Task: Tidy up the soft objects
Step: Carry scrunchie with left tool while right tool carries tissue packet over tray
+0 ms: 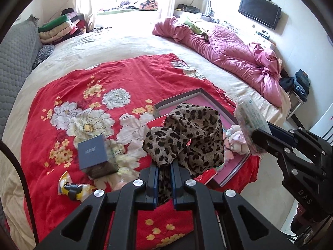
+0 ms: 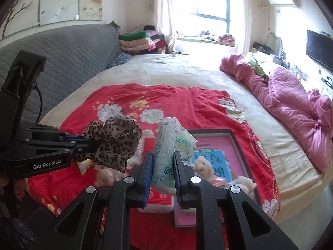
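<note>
Red cotton, printed with big white and yellow flowers, covered the near half of the bed; that red floral quilt was the ground I was working over, and its loose folds could easily snag anything I lowered carelessly. On it lay the shallow pink tray with a dark frame, holding a book and some small plush toys. I judged this the likely place for the soft things, though it looked crowded at the near end, so a drop from height might bounce off the rim.

The leopard-print scarf hung in the air above the tray's left corner, pinched near one end by my left hand-held gripper, jaws pressed onto the cloth. Most of the fabric billowed free beyond the fingertips; thin and slippery as it seemed, it could slide out or drape over the toys and hide them.

My right hand-held gripper was clamped on the soft tissue pack, held upright above the tray's near edge. The squeeze visibly dented the wrapper, and I feared it might squirm loose sideways. The two tools rode near each other, so the scarf's tail could catch the right fingers.

A small grey box sat well apart, to the left.
</note>
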Available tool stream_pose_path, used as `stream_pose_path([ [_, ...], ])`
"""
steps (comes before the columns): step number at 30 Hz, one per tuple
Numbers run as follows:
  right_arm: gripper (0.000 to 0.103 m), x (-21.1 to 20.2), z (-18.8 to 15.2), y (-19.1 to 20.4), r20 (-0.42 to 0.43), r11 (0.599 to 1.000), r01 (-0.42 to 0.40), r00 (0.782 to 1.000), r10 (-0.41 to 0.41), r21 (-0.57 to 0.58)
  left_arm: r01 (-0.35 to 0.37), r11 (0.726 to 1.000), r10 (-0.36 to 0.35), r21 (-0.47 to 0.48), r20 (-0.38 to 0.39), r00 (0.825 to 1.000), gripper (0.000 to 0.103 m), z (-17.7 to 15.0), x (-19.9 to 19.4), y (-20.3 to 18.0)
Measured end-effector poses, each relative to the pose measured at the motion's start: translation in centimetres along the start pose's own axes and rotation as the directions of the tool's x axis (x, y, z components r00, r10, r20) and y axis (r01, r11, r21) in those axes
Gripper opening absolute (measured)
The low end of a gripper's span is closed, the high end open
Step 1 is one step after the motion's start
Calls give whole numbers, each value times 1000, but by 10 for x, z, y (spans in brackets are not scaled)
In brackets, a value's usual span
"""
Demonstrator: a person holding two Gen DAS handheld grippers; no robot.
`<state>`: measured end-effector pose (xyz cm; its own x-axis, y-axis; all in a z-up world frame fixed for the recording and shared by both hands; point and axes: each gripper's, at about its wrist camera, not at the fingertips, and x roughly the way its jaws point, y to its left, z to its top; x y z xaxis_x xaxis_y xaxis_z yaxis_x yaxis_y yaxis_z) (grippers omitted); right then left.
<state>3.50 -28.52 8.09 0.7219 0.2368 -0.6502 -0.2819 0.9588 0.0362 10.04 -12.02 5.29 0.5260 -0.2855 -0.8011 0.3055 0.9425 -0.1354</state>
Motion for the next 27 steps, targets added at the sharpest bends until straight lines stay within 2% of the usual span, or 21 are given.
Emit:
stream_pose_path([
  [15,19,-2,-16,-88,-20,981,122,993,-120,152,65,997,-63,45,-47,997,10,30,55,-41],
  [27,20,18,-32,-124,-67,966,167,985,-157,198,113,988,-98,110,-132,986,10,41,121,-93],
])
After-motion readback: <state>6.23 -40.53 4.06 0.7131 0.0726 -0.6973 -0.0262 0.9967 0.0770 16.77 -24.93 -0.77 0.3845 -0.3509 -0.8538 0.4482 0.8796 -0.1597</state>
